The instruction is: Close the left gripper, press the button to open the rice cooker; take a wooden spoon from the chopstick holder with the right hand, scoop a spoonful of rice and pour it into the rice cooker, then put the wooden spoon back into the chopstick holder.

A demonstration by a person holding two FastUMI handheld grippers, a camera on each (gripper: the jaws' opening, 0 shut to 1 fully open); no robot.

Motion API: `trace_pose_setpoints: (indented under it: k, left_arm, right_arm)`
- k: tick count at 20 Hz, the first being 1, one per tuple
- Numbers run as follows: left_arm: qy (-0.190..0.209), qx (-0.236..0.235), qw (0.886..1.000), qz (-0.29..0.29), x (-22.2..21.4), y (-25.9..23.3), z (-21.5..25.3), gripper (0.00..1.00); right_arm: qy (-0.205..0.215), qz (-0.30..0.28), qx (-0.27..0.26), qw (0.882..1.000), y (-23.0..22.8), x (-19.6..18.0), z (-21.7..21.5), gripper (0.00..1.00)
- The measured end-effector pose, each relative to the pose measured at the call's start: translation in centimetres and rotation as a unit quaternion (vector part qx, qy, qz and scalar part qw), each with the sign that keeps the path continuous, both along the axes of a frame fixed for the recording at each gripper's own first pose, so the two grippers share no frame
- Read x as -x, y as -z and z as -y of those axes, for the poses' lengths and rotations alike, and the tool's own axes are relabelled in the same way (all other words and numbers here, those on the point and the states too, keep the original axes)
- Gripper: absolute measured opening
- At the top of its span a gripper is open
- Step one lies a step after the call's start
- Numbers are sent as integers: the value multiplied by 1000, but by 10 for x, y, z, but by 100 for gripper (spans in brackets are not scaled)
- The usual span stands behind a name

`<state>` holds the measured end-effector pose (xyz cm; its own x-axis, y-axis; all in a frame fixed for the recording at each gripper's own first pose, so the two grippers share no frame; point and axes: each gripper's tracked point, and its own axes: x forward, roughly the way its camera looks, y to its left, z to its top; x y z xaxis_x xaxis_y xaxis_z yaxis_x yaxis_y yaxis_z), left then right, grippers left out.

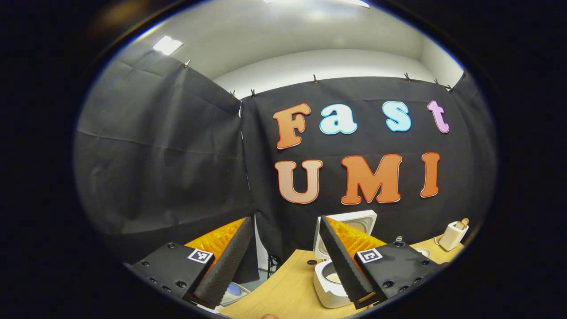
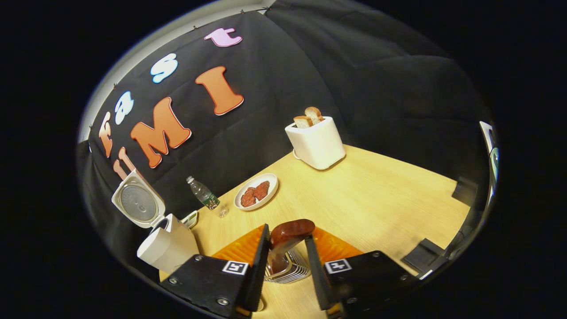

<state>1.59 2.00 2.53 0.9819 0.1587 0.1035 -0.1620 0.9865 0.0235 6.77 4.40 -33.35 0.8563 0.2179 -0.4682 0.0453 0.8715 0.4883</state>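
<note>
The white rice cooker stands on the wooden table with its lid up and something pale inside the pot. My left gripper hovers high in front of it, open, with nothing between its fingers. In the right gripper view the cooker is at the lower left, its lid raised. My right gripper is over the metal chopstick holder, shut on the brown wooden spoon, which stands in the holder.
A white toaster holding bread slices sits at the table's far corner and also appears as the toaster. A plate of red meat and a small water bottle lie between the cooker and the toaster. Black cloth walls surround the table.
</note>
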Motion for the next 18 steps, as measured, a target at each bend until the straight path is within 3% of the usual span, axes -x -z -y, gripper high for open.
trace_pose_setpoints:
  k: [1,3,7,14,18]
  left_arm:
    - [-2,5,1000,-4,1,4,-4,100]
    - [-6,6,1000,-10,2,7,-9,100]
    - [-2,10,1000,-5,1,5,-12,100]
    - [-5,37,999,12,-3,-1,-31,100]
    - [8,37,999,4,-8,6,-35,100]
  right_arm:
    - [-5,5,-17,1000,-6,1,-5,36]
    - [-7,9,-19,1000,-10,1,-15,24]
    - [3,11,1,1000,-23,-3,-21,10]
    - [-5,51,46,998,-92,10,-27,10]
    - [-34,91,79,992,-136,35,-57,10]
